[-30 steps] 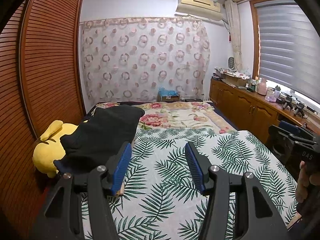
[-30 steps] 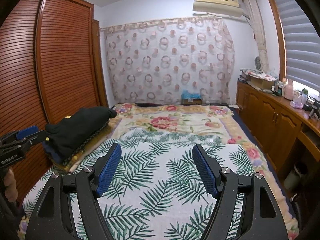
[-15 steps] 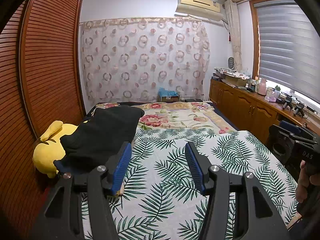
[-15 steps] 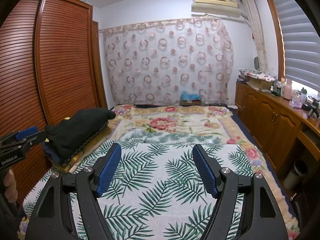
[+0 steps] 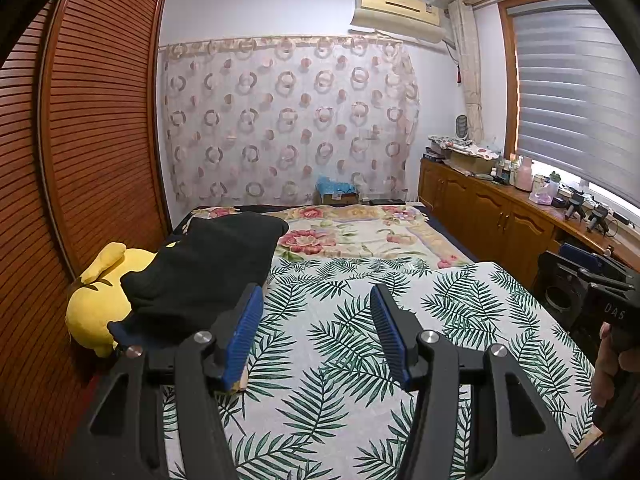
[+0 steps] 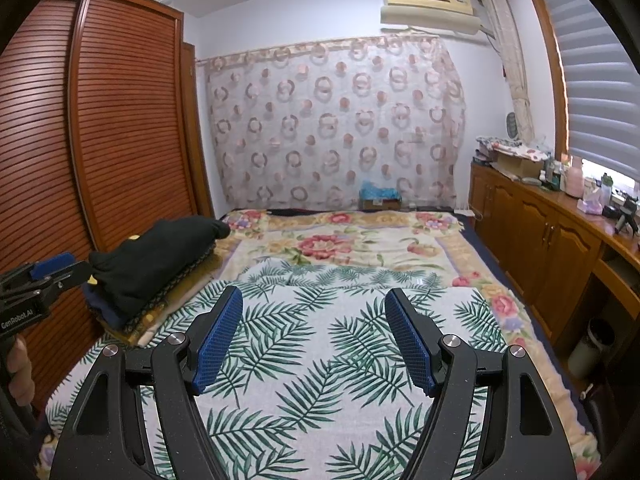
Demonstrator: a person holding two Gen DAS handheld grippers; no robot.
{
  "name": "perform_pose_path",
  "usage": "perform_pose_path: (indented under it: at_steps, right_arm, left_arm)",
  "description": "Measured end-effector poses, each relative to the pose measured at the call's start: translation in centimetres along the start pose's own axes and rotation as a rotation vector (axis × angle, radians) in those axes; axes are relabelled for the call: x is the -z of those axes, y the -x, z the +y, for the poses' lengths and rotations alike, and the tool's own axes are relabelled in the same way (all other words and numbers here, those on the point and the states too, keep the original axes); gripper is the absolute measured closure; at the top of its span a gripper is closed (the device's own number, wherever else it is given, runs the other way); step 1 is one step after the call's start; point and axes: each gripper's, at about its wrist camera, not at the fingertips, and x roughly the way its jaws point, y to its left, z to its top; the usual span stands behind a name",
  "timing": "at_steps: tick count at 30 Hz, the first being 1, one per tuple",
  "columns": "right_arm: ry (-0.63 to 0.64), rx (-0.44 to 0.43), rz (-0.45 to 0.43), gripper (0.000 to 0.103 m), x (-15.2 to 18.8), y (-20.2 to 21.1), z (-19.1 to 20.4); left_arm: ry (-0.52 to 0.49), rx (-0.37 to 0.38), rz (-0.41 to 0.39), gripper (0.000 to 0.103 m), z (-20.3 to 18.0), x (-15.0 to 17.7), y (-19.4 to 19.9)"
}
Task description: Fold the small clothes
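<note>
Jaws on both the left gripper (image 5: 316, 334) and right gripper (image 6: 314, 338) are spread with nothing between, hovering over the palm-leaf sheet (image 6: 320, 360), and the one dark clothes pile (image 6: 156, 260) by the wardrobe (image 6: 100, 120) could honestly topple if one gripper grabs its bottom layer.

Both wrist views along shared bed (image 5: 360, 360)

open right hand-held gripper (image 6: 314, 334) above leaf-print sheet (image 6: 320, 360), black clothes (image 6: 156, 256) left.
</note>
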Motion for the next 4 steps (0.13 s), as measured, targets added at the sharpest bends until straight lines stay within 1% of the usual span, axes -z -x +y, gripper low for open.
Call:
perform_pose_path:
  at_steps: [4]
  right_arm:
    - [-0.001, 0.000, 0.000, 0.028, 0.02, -0.07, 0.03]
  left_arm:
    - [0.001, 0.000, -0.001, 0.048, 0.01, -0.01, 0.01]
